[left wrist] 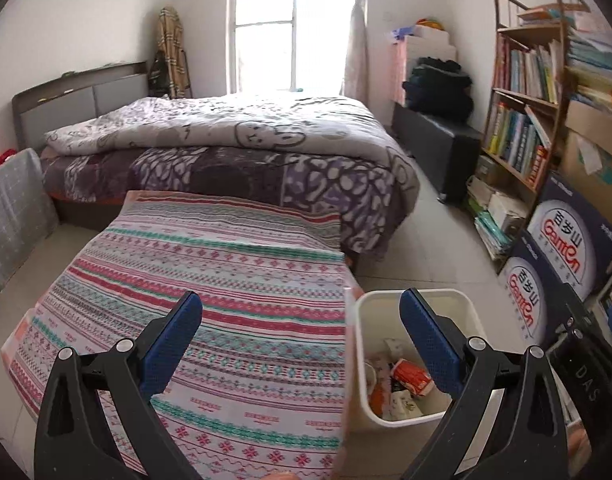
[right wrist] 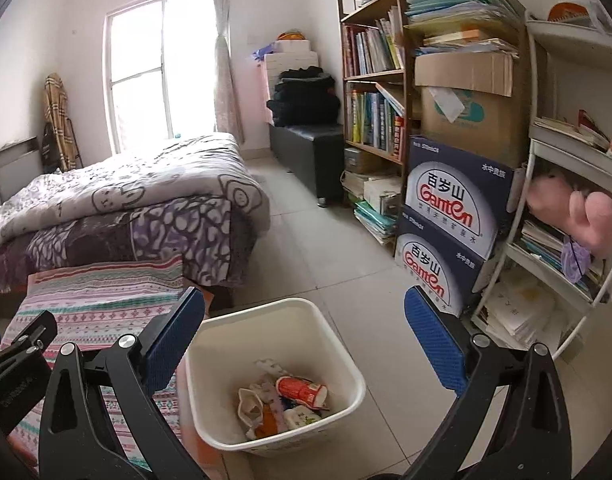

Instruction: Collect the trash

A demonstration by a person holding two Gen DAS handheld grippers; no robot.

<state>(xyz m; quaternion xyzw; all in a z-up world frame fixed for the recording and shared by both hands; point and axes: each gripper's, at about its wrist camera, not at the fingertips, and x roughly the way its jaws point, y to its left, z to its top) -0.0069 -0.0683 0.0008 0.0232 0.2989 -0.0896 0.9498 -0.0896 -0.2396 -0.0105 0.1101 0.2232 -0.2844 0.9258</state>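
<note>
A white plastic bin (left wrist: pixel 415 295) (right wrist: pixel 347 368) stands on the tiled floor beside a table draped in a striped patterned cloth (left wrist: pixel 210 280) (right wrist: pixel 94 292). Inside lies crumpled trash, including a red-and-white cup (left wrist: pixel 411 376) (right wrist: pixel 302 391) and paper wrappers (right wrist: pixel 252 406). My left gripper (left wrist: pixel 302 340) hovers open over the table's right edge and the bin, nothing between its blue pads. My right gripper (right wrist: pixel 304 340) hangs open above the bin, also empty. The left gripper's black body (right wrist: pixel 22 344) shows at the left edge of the right wrist view.
A bed with a grey quilt (left wrist: pixel 226 132) (right wrist: pixel 118 188) lies behind the table. Stacked blue water cartons (right wrist: pixel 453 220) (left wrist: pixel 561 264), a bookshelf (right wrist: pixel 373 92) and a white rack (right wrist: pixel 565 200) line the right wall. A black bench (right wrist: pixel 309 148) sits near the window.
</note>
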